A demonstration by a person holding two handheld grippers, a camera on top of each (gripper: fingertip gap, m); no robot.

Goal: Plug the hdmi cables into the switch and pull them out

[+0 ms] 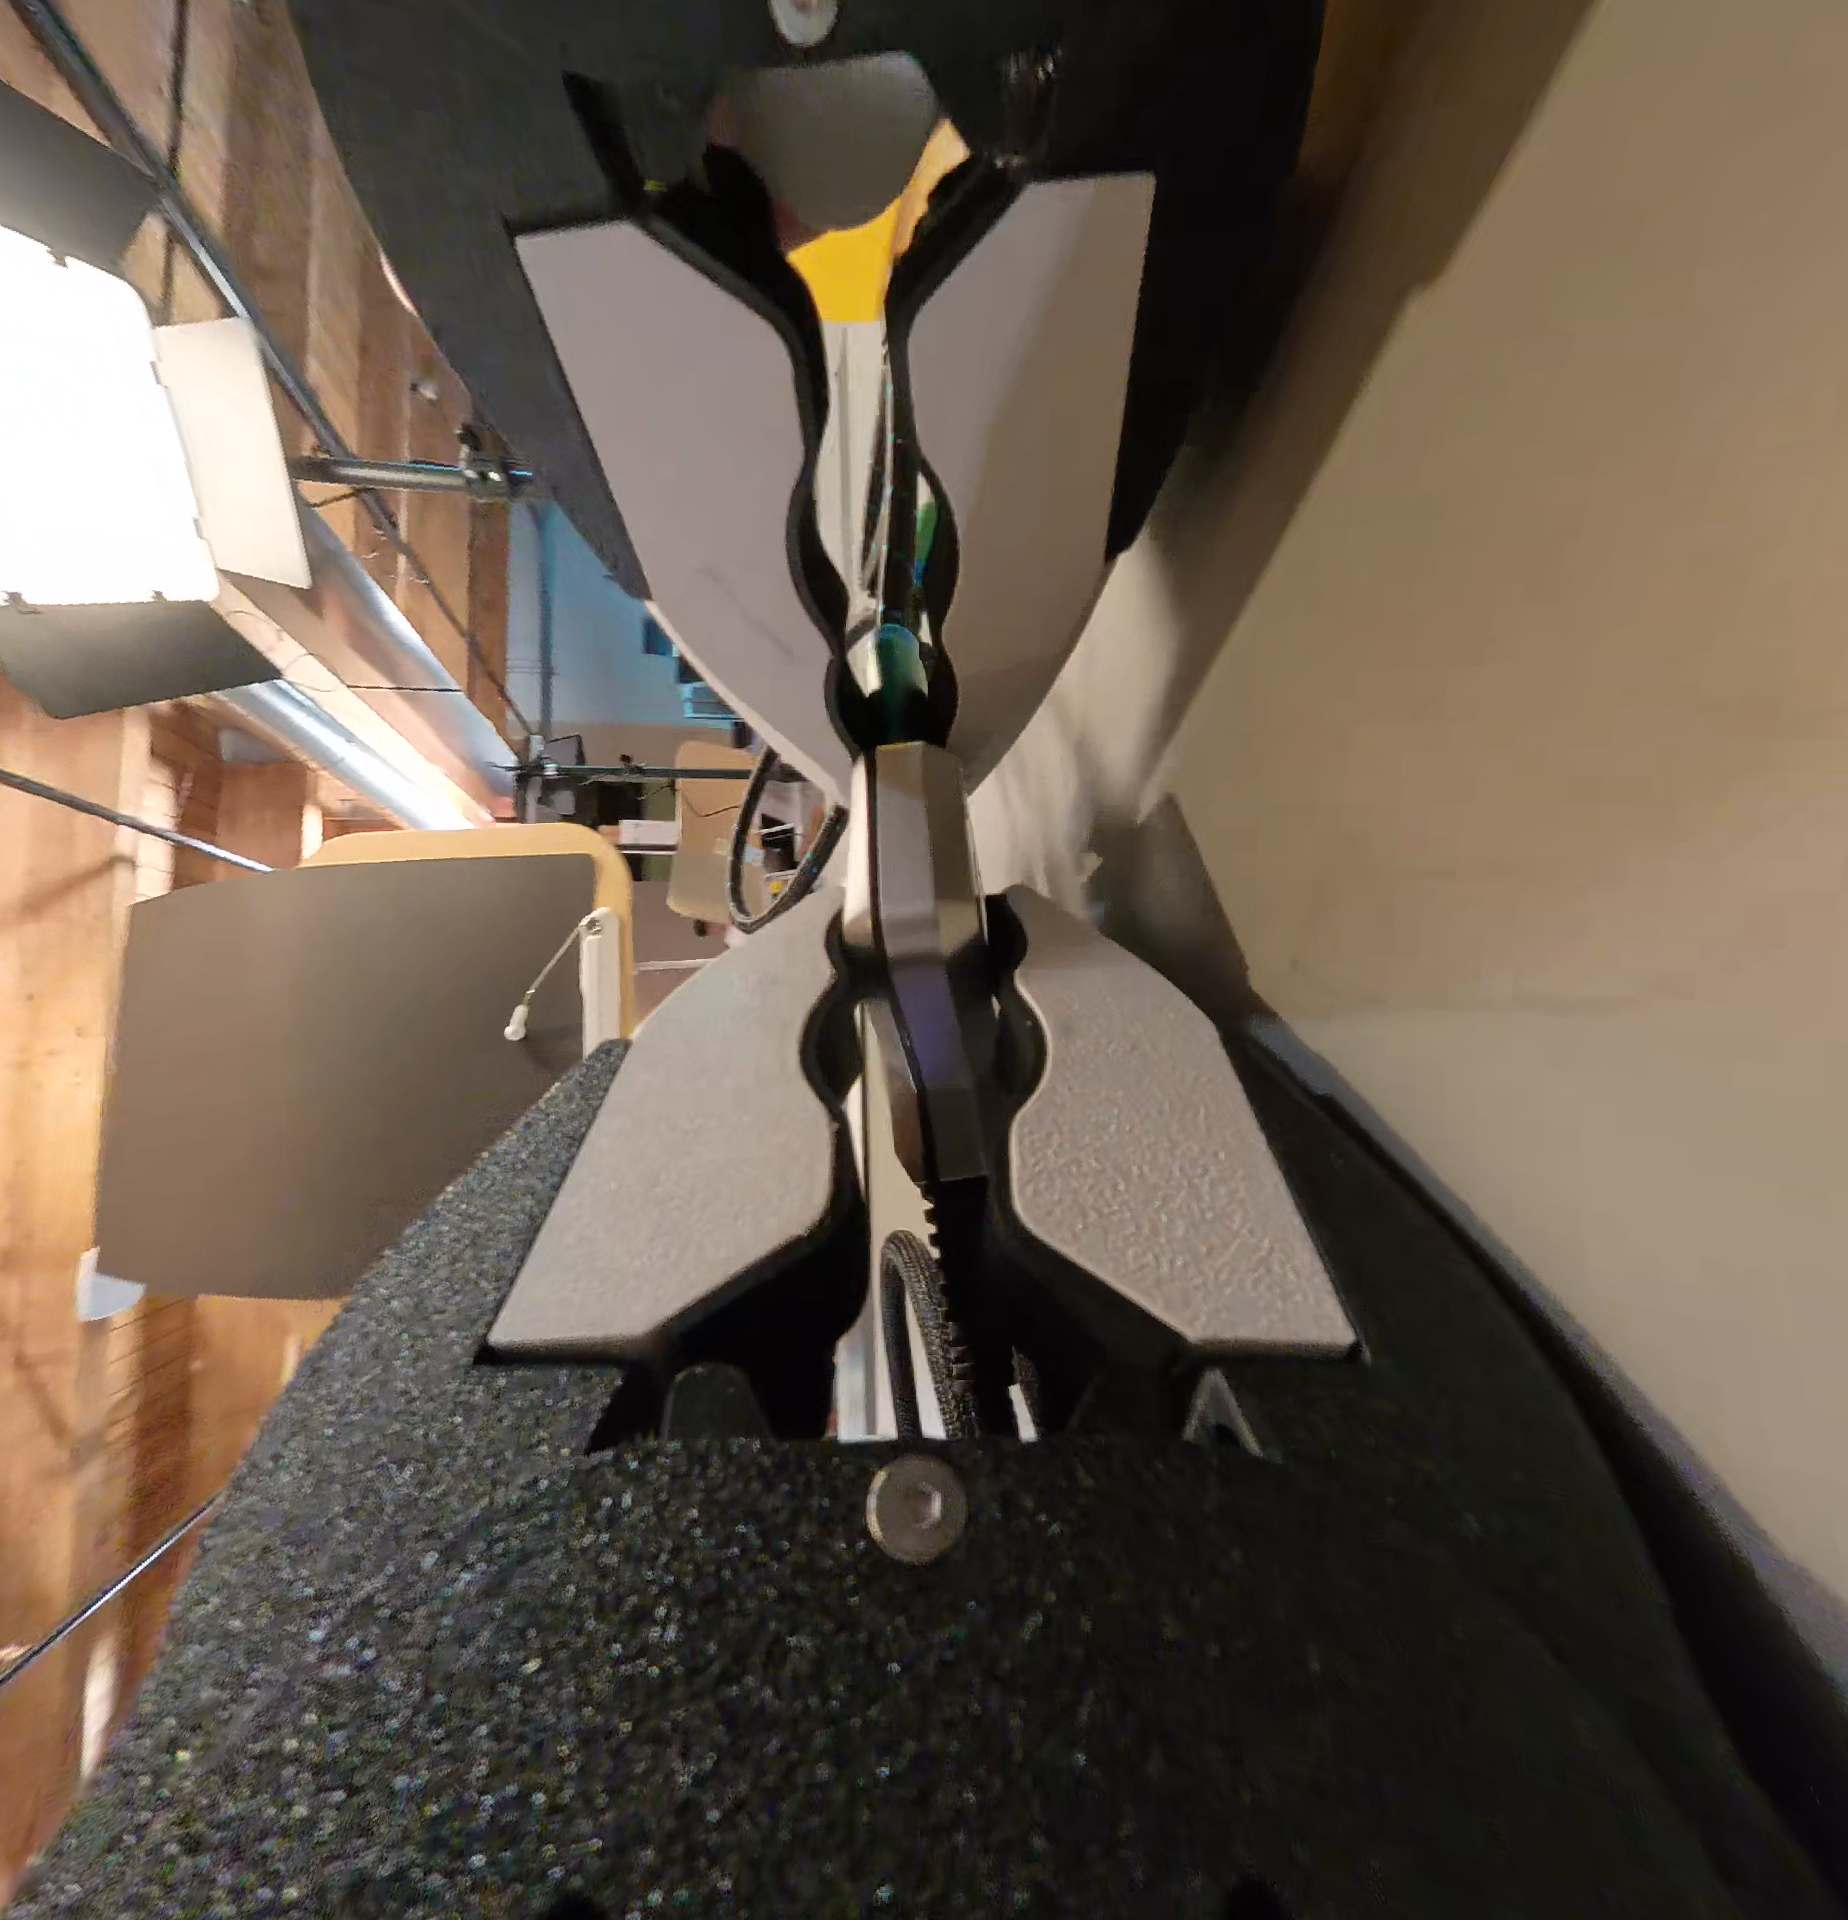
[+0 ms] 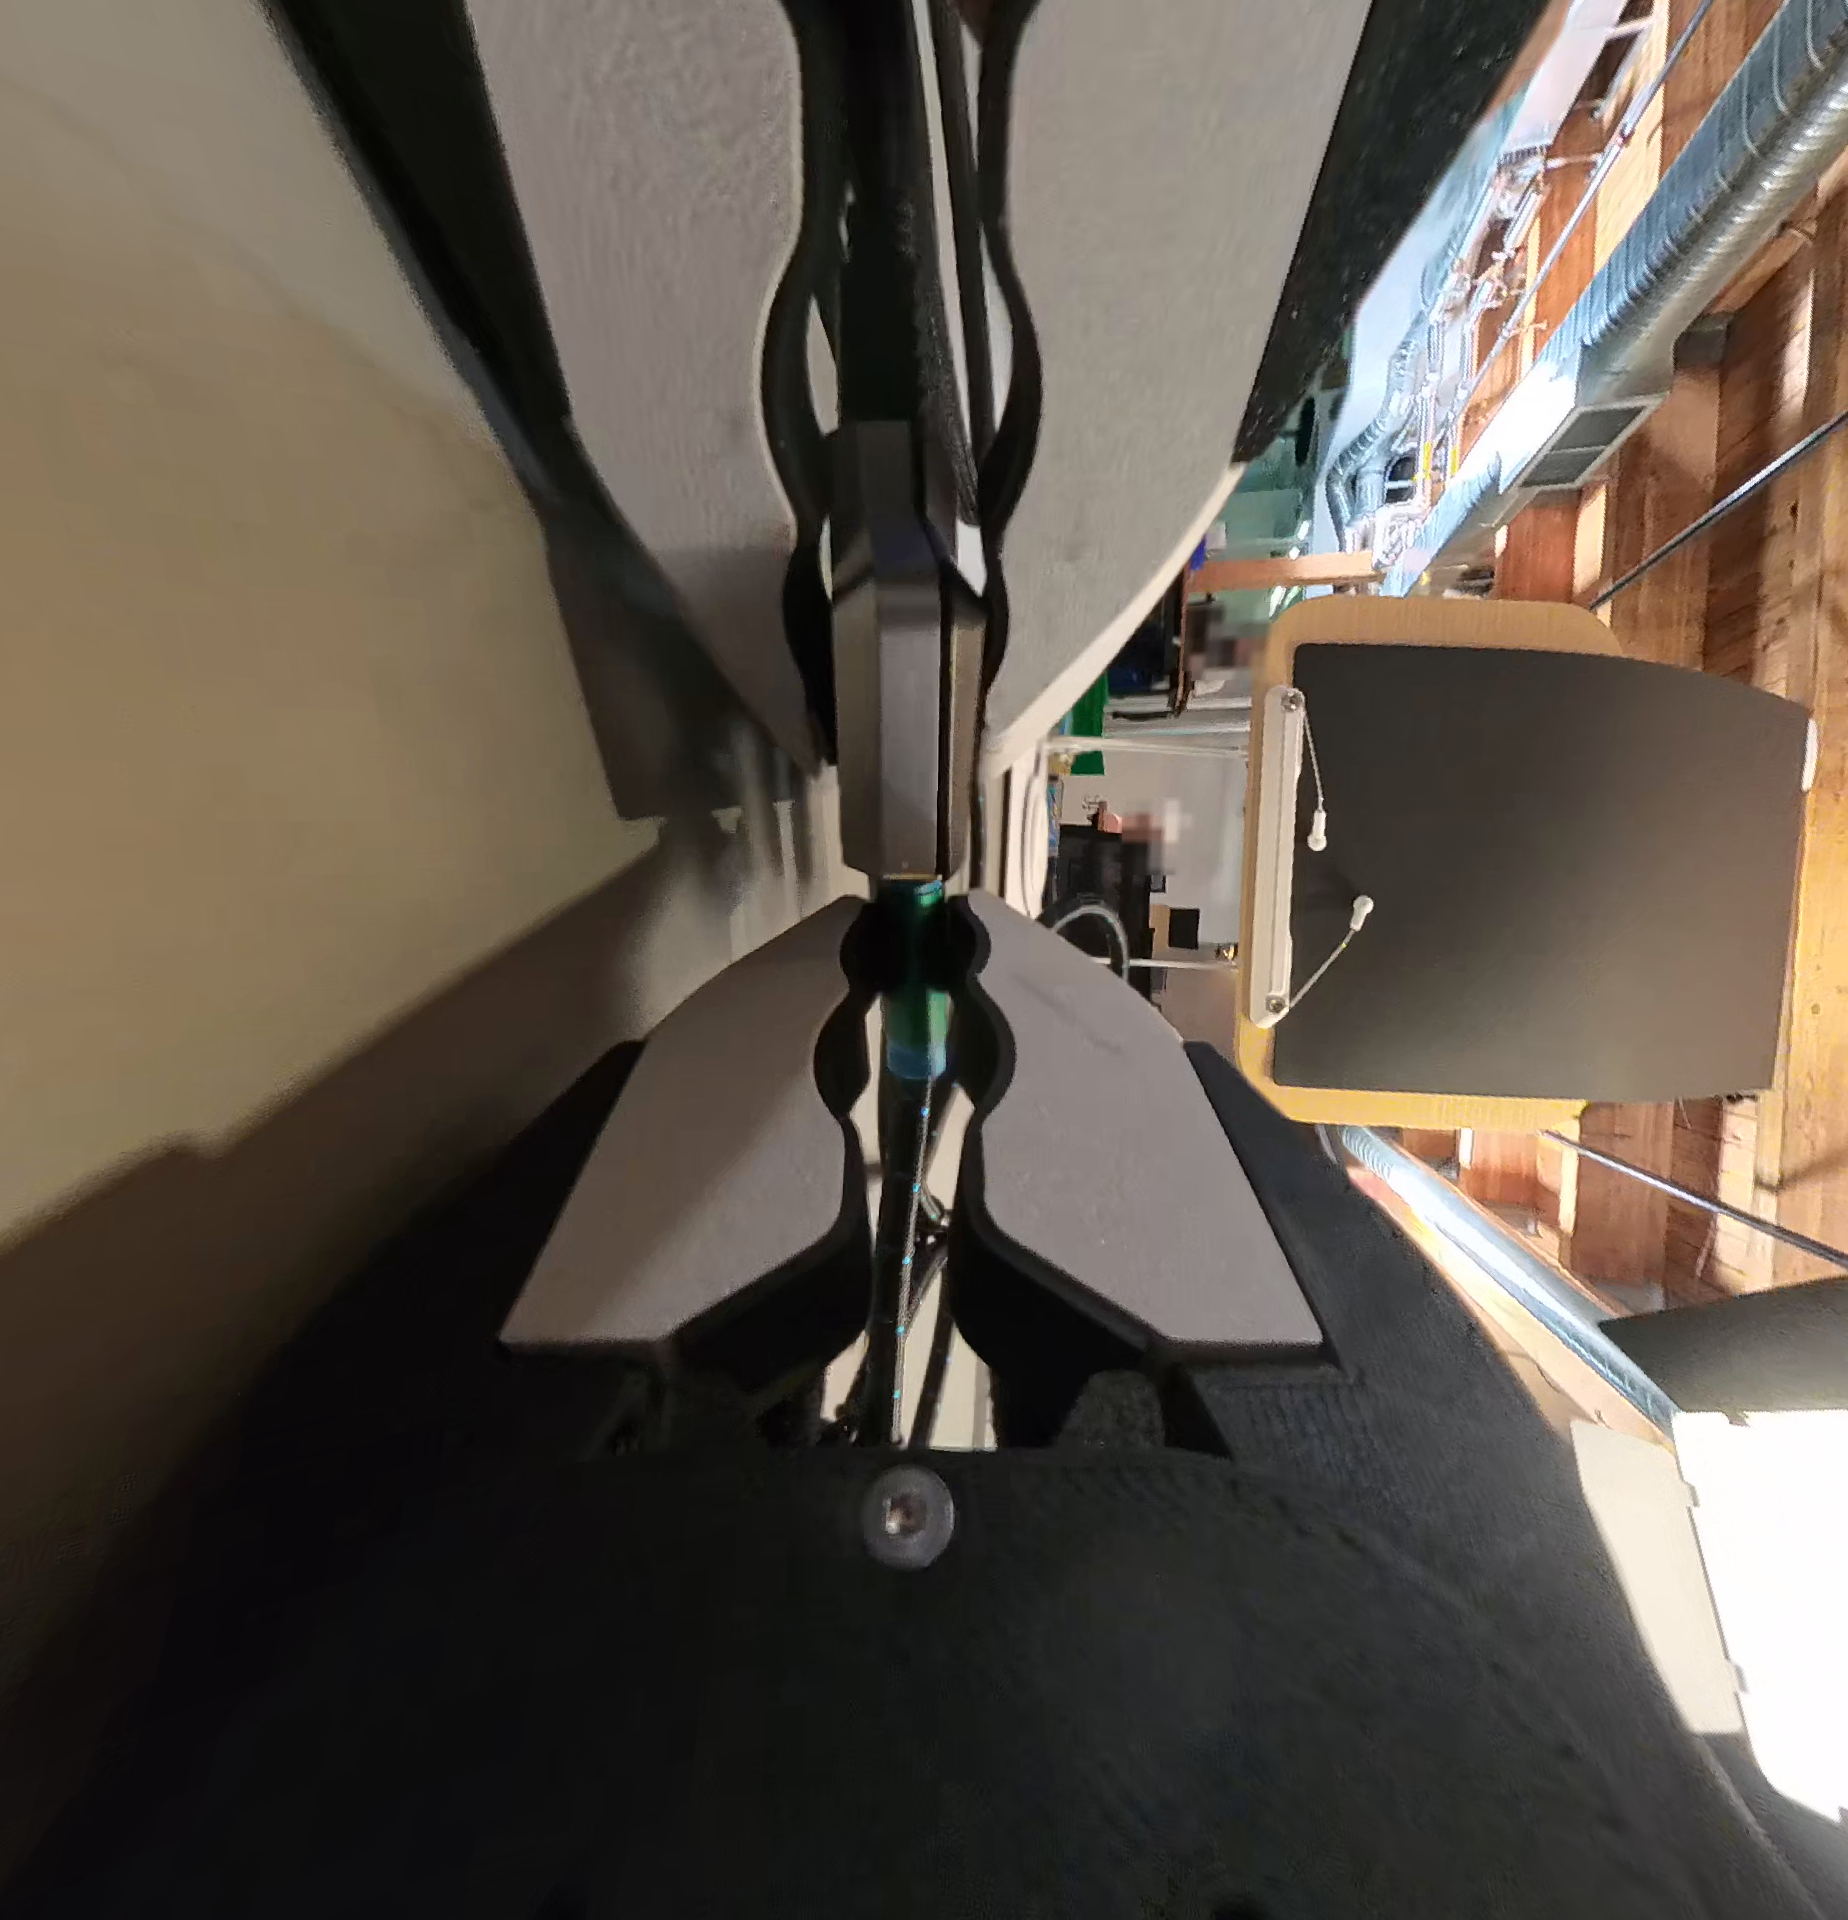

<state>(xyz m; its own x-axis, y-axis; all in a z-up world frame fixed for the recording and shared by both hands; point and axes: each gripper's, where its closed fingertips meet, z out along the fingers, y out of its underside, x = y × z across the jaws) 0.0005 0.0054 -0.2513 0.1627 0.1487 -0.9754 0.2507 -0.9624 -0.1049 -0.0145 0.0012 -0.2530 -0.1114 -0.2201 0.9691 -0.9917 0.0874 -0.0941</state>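
Right now my 2 grippers face each other nose to nose, each camera rolled on its side. In the left wrist view, my left gripper (image 1: 915, 997) has its 2 grey fingers (image 1: 712, 1122) drawn in on a dark grey HDMI plug (image 1: 915, 904), which sticks out past the fingertips; its black braided cable (image 1: 904, 1320) runs back between the fingers toward the camera. Straight ahead of that plug, the right gripper (image 1: 889, 686) comes in from the far side, tips nearly meeting my own.

In the right wrist view, my right gripper (image 2: 915, 935) is pinched on a small green connector (image 2: 915, 1023) with a blue collar, a thin dark cable (image 2: 904, 1226) trailing back between its fingers (image 2: 722, 1164). Just beyond its fingertips the green piece meets the end of the dark grey plug (image 2: 894, 727), which the left gripper (image 2: 899, 499) holds from the opposite side. I cannot tell whether the 2 ends are fully seated or only touching.

Off to one side of both tools runs a pale wall (image 1: 1574, 727). On the other side I see a dark chair back with a light wooden edge (image 2: 1522, 862) and wooden planking (image 2: 1834, 623) beyond.
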